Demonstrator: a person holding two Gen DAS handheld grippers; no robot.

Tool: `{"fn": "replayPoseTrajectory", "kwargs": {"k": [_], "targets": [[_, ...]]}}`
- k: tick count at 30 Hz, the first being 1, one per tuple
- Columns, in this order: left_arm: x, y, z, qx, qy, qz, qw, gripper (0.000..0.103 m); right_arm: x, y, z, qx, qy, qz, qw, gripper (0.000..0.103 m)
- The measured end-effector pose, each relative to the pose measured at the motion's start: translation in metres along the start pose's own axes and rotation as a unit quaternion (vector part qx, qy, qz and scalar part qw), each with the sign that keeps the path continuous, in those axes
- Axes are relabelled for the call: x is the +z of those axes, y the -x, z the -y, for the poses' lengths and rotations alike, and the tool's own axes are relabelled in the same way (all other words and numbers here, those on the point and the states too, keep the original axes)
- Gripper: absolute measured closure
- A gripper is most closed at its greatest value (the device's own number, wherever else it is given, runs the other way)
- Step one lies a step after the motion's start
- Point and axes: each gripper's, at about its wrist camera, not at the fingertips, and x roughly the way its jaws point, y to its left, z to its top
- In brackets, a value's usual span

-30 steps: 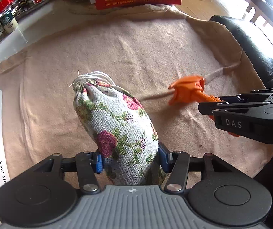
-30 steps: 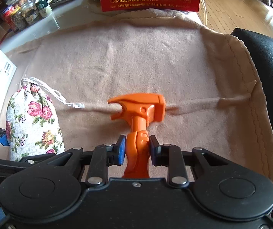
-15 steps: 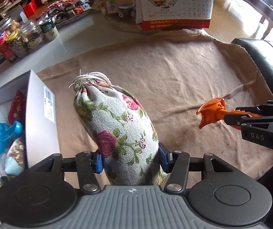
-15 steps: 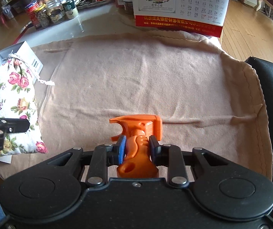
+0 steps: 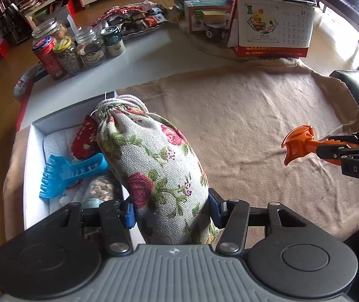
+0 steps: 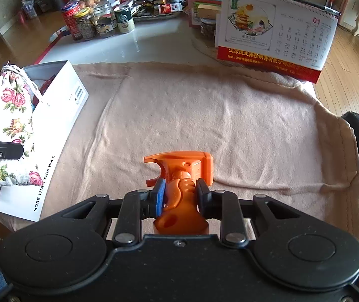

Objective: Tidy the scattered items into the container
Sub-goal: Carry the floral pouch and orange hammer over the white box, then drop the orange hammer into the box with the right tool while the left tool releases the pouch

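Left gripper [image 5: 170,207] clamps the floral bag [image 5: 154,166], right gripper [image 6: 180,195] the orange hammer [image 6: 183,173]; lower each inside the white box [image 5: 28,166] (already crowded) before releasing.

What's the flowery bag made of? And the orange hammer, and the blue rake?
Flowery bag: looks like coarse woven cloth, matte, the weave shows, tied with string.
Orange hammer: seems moulded plastic, smooth with a slight shine.
Blue rake: probably plastic too, one even glossy colour.

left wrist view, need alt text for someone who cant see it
The left gripper holds a floral drawstring pouch above the edge of a white box containing a blue hair claw. To its right, the right gripper holds an orange toy hammer over a beige cloth.
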Motion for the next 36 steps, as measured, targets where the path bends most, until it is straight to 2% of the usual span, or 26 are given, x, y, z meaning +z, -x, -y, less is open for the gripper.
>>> {"fn": "replayPoseTrajectory", "kwargs": {"k": [9, 19, 27, 36], "targets": [[-0.012, 0.028, -0.070, 0.023, 0.022, -0.001, 0.9995, 0.048, 0.039, 0.009, -0.055, 0.030, 0.043, 0.021, 0.998, 0.076], [-0.057, 0.029, -0.154, 0.039, 0.064, -0.038, 0.9965, 0.048, 0.077, 0.011, -0.134, 0.082, 0.098, 0.041, 0.991, 0.076], [-0.089, 0.004, -0.187, 0.036, 0.069, -0.080, 0.9937, 0.048, 0.103, 0.003, -0.196, 0.124, 0.127, 0.050, 0.983, 0.076], [-0.104, -0.027, -0.204, 0.027, 0.075, -0.115, 0.9902, 0.048, 0.134, -0.028, -0.242, 0.151, 0.130, 0.037, 0.979, 0.076]]}}
